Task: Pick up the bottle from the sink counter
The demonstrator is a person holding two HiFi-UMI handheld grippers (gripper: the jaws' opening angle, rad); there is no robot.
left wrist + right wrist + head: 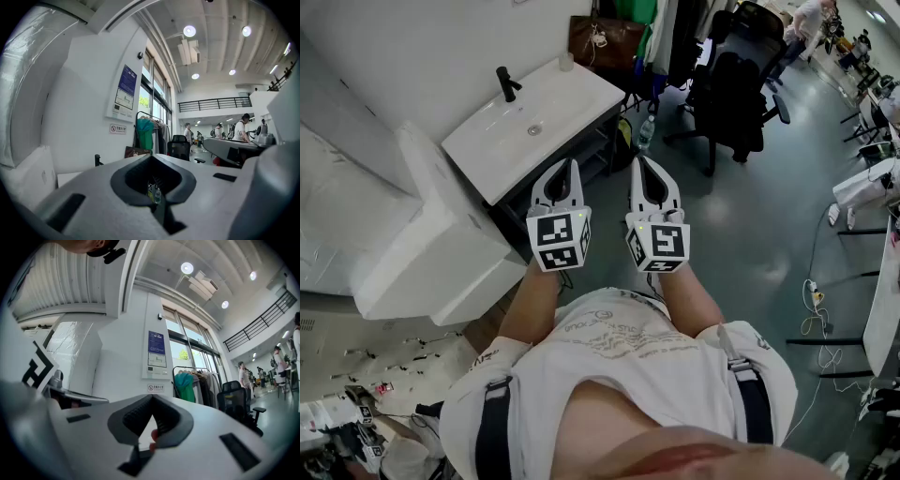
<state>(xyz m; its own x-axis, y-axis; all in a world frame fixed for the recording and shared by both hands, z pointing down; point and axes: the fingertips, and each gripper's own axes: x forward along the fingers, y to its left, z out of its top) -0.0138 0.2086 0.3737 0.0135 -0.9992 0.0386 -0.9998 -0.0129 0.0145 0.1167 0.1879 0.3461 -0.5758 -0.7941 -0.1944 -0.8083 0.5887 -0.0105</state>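
The white sink counter [572, 103] with its black faucet [506, 82] stands ahead and to the left, below both grippers. A small pale container [566, 62] sits on the counter's far corner by the wall; I cannot tell whether it is the bottle. A clear bottle [646, 131] stands on the floor beside the counter and shows tiny through the left gripper's jaws [157, 194]. My left gripper [567, 165] and right gripper [642, 161] are held side by side in the air, both shut and empty, well short of the counter. The faucet [97, 160] is low at the left.
A large white appliance [422, 244] stands left of the counter. A brown bag [605, 37] and hanging clothes [145, 133] are behind the counter, and a black office chair [736, 89] to the right. People stand far off. Cables [811, 309] lie on the grey floor.
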